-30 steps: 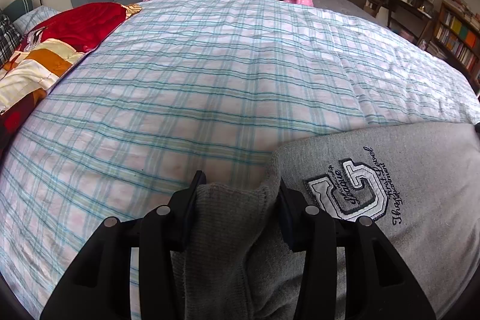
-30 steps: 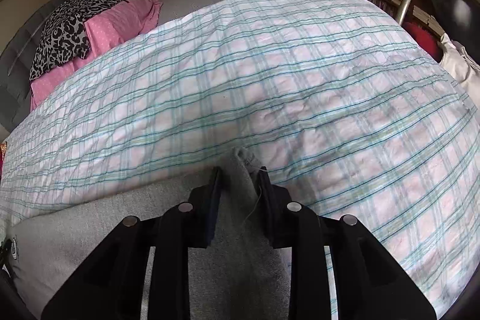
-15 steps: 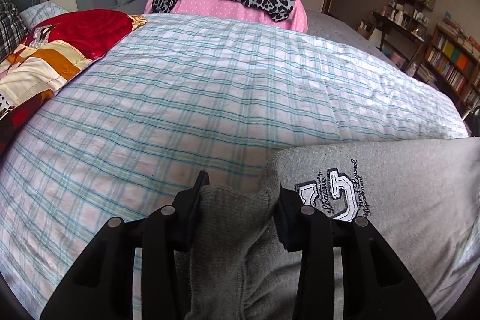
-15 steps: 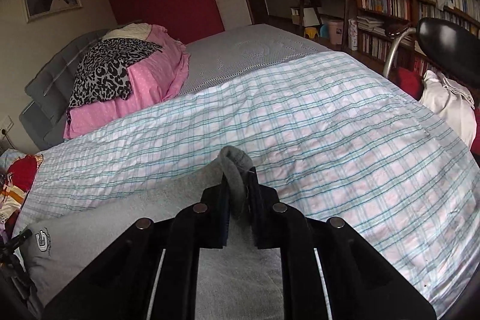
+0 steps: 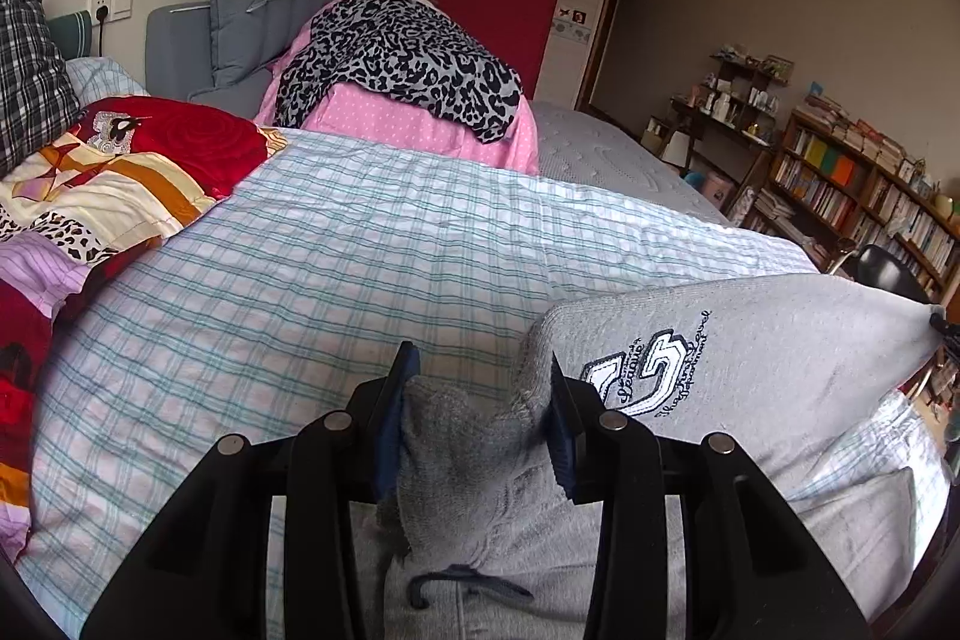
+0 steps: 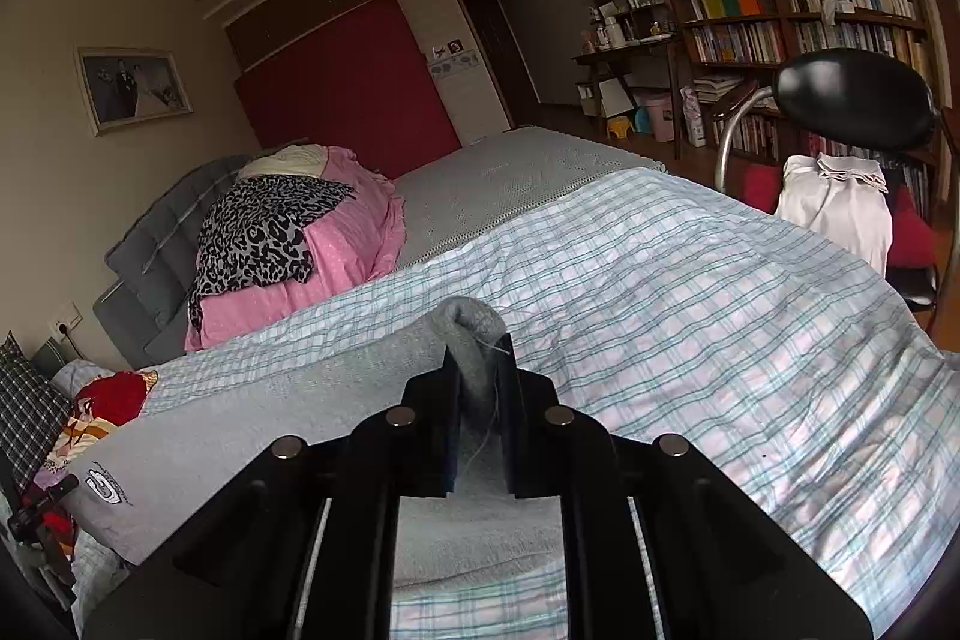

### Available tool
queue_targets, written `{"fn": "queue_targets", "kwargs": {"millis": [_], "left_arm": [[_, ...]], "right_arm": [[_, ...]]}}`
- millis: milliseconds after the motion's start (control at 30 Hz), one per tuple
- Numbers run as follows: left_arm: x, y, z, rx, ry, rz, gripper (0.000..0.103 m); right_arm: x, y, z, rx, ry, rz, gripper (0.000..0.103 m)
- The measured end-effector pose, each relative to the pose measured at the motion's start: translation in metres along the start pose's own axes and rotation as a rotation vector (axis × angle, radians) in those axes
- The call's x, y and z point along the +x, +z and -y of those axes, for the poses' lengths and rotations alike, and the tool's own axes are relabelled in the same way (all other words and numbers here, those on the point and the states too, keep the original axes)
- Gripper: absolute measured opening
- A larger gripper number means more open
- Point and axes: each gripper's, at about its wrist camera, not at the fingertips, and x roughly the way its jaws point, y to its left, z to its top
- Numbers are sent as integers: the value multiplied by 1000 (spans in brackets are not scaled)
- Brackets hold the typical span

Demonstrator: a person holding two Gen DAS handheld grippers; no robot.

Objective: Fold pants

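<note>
Grey sweatpants (image 5: 780, 352) with a dark embroidered logo (image 5: 648, 370) hang stretched between my two grippers above the plaid bed. My left gripper (image 5: 480, 376) is shut on a thick bunch of the ribbed grey fabric; a dark drawstring dangles below its fingers. In the right wrist view the pants (image 6: 270, 412) run away to the left as a taut band. My right gripper (image 6: 478, 349) is shut on a narrow fold of their other end, which pokes up above the fingertips. The part of the pants under both grippers is hidden.
The bed's blue-and-pink plaid sheet (image 5: 330, 280) spreads ahead. A pink pile with a leopard-print cloth (image 5: 396, 64) sits at the headboard, and a red patterned quilt (image 5: 150, 142) lies at the left. Bookshelves (image 6: 810, 16) and a black chair (image 6: 852, 94) with a white cloth stand right of the bed.
Both grippers have risen and tipped up, lifting the pants off the bed. The right jaws closed tight on the fabric. The pants now hang stretched between the two grippers.
</note>
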Motion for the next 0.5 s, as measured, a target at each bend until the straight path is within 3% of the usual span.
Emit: {"fn": "queue_targets", "kwargs": {"millis": [333, 500], "left_arm": [[-71, -52, -6, 10, -87, 58, 39], [-101, -81, -2, 40, -98, 84, 38]], "right_arm": [[-121, -67, 19, 90, 44, 97, 11], [-177, -111, 11, 56, 24, 147, 11]]}}
